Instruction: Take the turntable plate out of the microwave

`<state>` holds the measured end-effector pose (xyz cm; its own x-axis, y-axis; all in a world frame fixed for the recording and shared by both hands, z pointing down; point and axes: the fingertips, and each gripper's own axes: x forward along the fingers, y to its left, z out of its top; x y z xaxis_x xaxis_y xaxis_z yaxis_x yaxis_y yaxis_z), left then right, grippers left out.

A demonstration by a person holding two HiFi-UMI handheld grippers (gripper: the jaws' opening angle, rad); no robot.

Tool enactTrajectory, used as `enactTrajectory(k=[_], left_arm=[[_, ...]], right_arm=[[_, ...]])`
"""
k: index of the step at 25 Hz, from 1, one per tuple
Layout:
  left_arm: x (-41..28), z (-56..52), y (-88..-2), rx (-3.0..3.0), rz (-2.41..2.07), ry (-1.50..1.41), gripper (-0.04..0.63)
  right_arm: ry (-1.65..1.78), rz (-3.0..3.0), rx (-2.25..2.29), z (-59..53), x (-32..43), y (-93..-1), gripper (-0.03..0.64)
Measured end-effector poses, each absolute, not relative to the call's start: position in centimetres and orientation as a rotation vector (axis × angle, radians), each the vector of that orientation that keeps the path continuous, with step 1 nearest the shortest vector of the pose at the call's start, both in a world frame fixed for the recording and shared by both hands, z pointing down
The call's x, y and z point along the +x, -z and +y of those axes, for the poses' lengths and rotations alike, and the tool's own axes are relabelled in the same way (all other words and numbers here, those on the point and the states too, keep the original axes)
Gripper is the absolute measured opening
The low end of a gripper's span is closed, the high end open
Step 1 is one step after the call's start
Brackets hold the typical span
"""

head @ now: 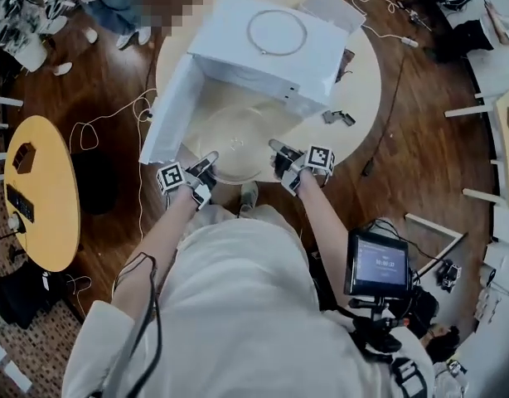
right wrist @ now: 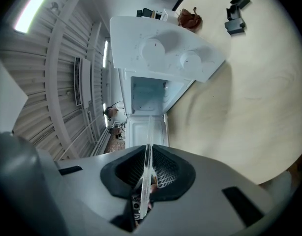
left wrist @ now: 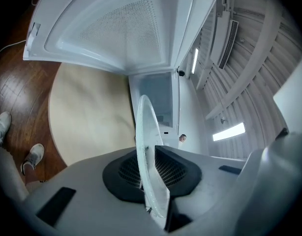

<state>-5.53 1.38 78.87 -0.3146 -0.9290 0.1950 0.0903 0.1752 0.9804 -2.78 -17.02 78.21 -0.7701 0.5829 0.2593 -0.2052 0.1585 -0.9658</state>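
In the head view the far rim of the clear plate (head: 238, 143) is hard to trace against the microwave (head: 263, 44), and its near rim is covered where the left gripper (head: 206, 162) and right gripper (head: 278, 152) clamp it. A person (head: 113, 7) at the top edge is cut off above the legs. Two dark things (head: 338, 118) on the round table (head: 362, 73) are too small to name. The print on the screen (head: 376, 264) is too small to read. In the left gripper view the door (left wrist: 116, 28) runs off the top edge.

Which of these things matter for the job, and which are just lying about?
In use: clear round glass turntable plate, white microwave, left gripper, right gripper.
Lying about: thin ring on the microwave's top, small black pieces on the pale round table, yellow side table.
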Motion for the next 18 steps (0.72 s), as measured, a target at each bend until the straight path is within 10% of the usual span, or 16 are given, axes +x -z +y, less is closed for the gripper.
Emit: enactTrajectory(k=[18], left_arm=[[-4.5, 1.2, -78.0, 0.997, -1.521, 1.313, 0.04]], right_arm=[[-1.848, -1.852, -0.505, -17.3, -1.5, -74.2, 0.037]])
